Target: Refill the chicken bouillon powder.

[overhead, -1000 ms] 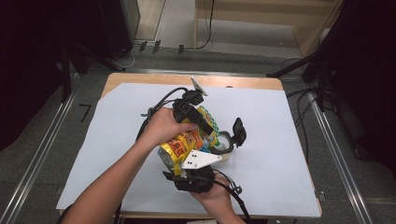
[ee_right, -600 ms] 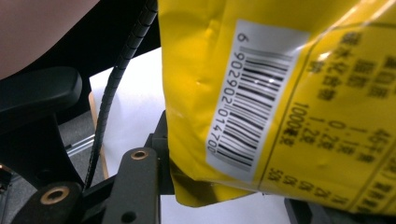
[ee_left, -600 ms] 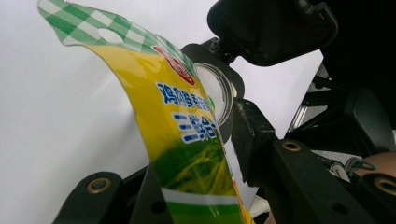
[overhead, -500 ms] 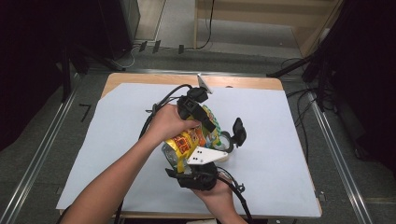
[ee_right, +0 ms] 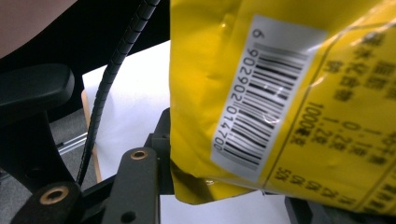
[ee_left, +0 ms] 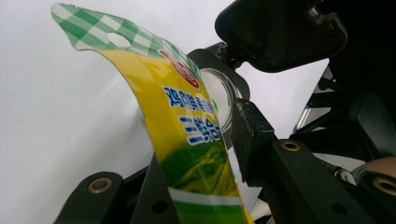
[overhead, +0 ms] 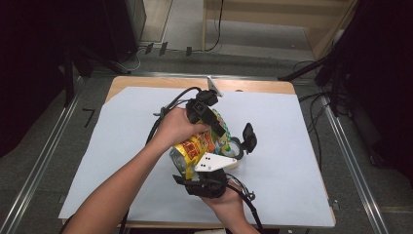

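Observation:
A yellow snack bag with a green checked top hangs over the middle of the white sheet, held between both grippers. My left gripper comes in from the far side and is shut on the bag's upper part. In the left gripper view its right pad presses on the bag's face. My right gripper reaches up from the near edge. In the right gripper view its jaws stand either side of the barcode end of the bag and grip it.
A clear ring-shaped thing lies on the white sheet just right of the bag, also seen behind it. The sheet covers a wooden table. Cables trail from both grippers. Metal rails run along both sides of the table.
The left hand and the top of the bag have shifted slightly to the right. The right hand has kept still and both grips are unchanged.

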`<control>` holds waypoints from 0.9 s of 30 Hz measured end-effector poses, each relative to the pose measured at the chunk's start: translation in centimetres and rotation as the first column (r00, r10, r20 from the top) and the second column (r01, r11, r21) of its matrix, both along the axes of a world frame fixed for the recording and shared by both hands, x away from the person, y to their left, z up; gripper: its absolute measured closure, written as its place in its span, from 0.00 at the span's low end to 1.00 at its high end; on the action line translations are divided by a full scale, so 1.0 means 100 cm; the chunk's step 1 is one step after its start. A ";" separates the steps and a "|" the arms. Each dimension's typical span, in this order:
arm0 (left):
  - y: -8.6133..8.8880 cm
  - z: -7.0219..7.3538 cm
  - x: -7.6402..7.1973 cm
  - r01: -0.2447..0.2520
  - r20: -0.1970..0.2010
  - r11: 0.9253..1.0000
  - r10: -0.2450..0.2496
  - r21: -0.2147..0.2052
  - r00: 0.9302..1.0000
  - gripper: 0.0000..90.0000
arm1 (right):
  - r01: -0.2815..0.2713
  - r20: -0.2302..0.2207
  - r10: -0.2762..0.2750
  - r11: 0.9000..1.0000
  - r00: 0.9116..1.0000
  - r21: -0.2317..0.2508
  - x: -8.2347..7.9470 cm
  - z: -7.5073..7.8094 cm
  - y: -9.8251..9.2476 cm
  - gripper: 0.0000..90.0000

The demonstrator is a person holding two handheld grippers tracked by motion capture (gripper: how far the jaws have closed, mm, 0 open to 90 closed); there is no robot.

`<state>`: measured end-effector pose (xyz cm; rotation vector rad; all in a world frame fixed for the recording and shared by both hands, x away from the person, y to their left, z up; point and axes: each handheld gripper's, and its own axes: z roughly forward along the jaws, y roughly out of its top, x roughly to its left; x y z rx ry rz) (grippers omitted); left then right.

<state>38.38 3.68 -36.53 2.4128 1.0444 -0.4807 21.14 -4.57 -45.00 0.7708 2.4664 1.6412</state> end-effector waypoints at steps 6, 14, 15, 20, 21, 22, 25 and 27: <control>0.002 0.002 -0.002 -0.005 0.017 1.000 0.005 0.009 1.000 0.85 | -0.010 0.004 0.010 1.000 1.000 0.003 0.001 0.000 0.001 0.67; 0.010 0.006 -0.002 -0.031 0.017 0.999 0.031 0.005 0.999 0.85 | -0.033 0.009 0.032 0.999 0.999 0.010 0.003 0.003 0.006 0.67; 0.010 0.006 -0.002 -0.036 0.016 0.999 0.036 0.006 0.999 0.85 | -0.035 0.010 0.035 0.999 0.999 0.010 0.003 0.004 0.005 0.67; 0.011 0.004 0.000 -0.034 -0.014 0.999 0.034 0.000 0.999 0.86 | -0.038 0.000 0.038 0.999 0.999 0.017 0.002 0.006 0.004 0.67; 0.011 0.003 0.001 -0.034 -0.017 0.999 0.034 0.003 0.999 0.86 | -0.038 -0.011 0.038 0.999 0.999 0.019 0.001 0.007 0.004 0.67; 0.011 0.003 0.001 -0.034 -0.018 0.999 0.034 0.001 0.999 0.86 | -0.037 -0.013 0.037 0.999 0.999 0.017 0.000 0.009 0.004 0.67; 0.012 0.004 0.001 -0.033 -0.020 0.999 0.032 -0.019 0.999 0.86 | -0.034 0.000 0.034 0.999 0.999 0.006 0.000 0.010 0.003 0.67; 0.011 0.004 0.002 -0.032 -0.023 0.999 0.032 -0.018 0.999 0.86 | -0.031 0.007 0.031 1.000 1.000 0.000 0.001 0.009 0.003 0.67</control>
